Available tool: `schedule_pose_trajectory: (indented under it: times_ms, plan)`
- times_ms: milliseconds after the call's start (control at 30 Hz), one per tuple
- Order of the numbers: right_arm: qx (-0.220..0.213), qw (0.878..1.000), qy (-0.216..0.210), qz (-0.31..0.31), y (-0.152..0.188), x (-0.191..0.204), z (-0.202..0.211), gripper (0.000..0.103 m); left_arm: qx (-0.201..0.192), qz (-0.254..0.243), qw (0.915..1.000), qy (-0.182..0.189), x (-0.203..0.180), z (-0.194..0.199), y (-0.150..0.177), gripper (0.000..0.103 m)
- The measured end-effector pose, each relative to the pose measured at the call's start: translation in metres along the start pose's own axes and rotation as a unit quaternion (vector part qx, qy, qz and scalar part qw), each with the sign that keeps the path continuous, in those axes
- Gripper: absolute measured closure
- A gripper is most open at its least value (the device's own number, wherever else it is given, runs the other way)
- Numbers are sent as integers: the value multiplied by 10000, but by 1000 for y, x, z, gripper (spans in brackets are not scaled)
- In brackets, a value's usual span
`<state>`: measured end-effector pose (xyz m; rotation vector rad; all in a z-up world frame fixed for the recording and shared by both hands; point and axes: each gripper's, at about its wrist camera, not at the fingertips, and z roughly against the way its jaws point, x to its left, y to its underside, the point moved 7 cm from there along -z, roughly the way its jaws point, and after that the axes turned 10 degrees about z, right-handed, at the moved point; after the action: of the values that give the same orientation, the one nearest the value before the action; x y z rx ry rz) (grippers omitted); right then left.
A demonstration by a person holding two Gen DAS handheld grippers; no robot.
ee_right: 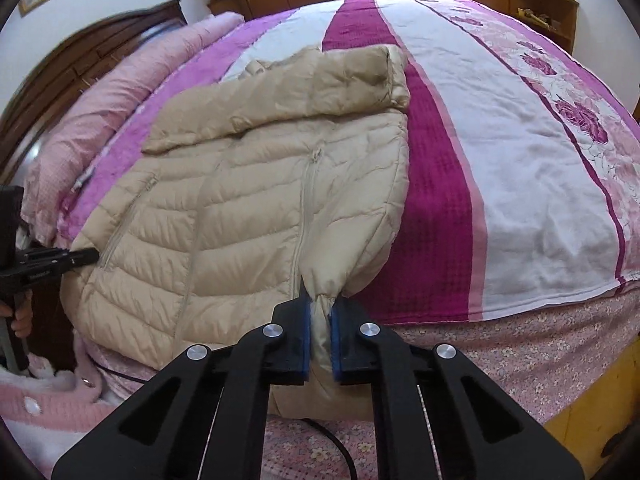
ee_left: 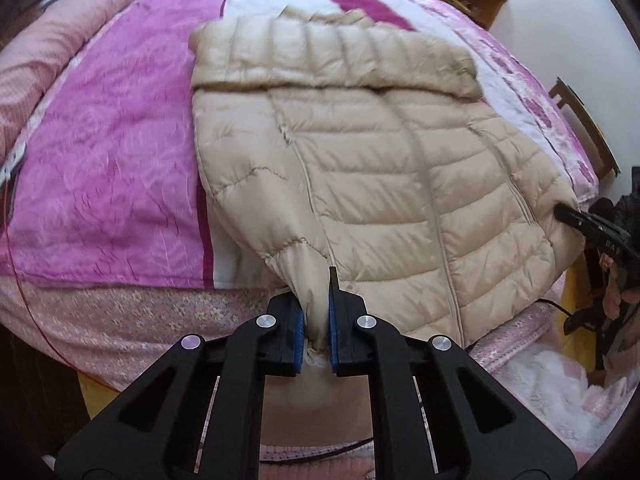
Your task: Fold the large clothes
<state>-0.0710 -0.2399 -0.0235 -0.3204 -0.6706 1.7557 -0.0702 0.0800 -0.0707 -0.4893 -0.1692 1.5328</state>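
two grippers, left gripper [ee_left: 317, 312] and right gripper [ee_right: 320, 316], jaws clamped on hem corners of beige puffer jacket [ee_left: 380, 168] lying on bed [ee_left: 100, 168] (sleeve folded across); next, likely, hem lifted toward collar.

No text, label, brand or number can be read anywhere; faint marks on the other claw's body are too blurred.

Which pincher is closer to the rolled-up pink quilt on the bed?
Left. The left gripper clamps the beige puffer jacket at its near corner on the side toward the pink quilt. The right gripper clamps the opposite near corner, across the jacket from it.
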Motion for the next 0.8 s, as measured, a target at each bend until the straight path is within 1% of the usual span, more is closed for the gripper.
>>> schedule_pose_trajectory:
  times_ms: [33, 133, 200, 267, 333, 467, 567, 600, 700, 800]
  plan:
    - [-50, 10000, 6, -13, -2, 0, 3, 95, -37, -67, 10000, 50, -1, 6, -1, 95]
    - [-258, 9996, -41, -69, -9, 1, 21, 95, -79, -143, 9997, 197, -8, 20, -20, 95]
    - [-350, 9993, -82, -68, -11, 4, 35, 95, -123, -213, 9994, 245, -8, 33, -21, 95]
    - [-401, 9992, -86, -23, -13, 7, 45, 95, -115, -262, 9993, 245, -5, 44, -21, 95]
    - [-404, 9991, -79, 38, -11, 11, 57, 95, -8, -259, 9995, 173, -2, 48, -20, 95]
    - [-266, 9996, -51, 83, 2, 16, 70, 95, 167, -165, 9996, 137, 6, 55, -7, 95]
    - [-300, 9995, -94, 3, 3, 14, 70, 95, 178, -12, 9995, 247, 9, 59, -5, 95]
    - [-357, 9993, -140, -44, 0, 11, 69, 95, 168, 76, 9995, 275, 11, 59, -8, 95]
    - [-500, 9983, -256, -177, -11, 7, 65, 96, 59, 326, 9993, 185, 18, 54, -25, 95]
    - [-627, 9979, -158, 2, -30, 5, 62, 96, -89, 414, 9989, 224, 19, 54, -43, 95]
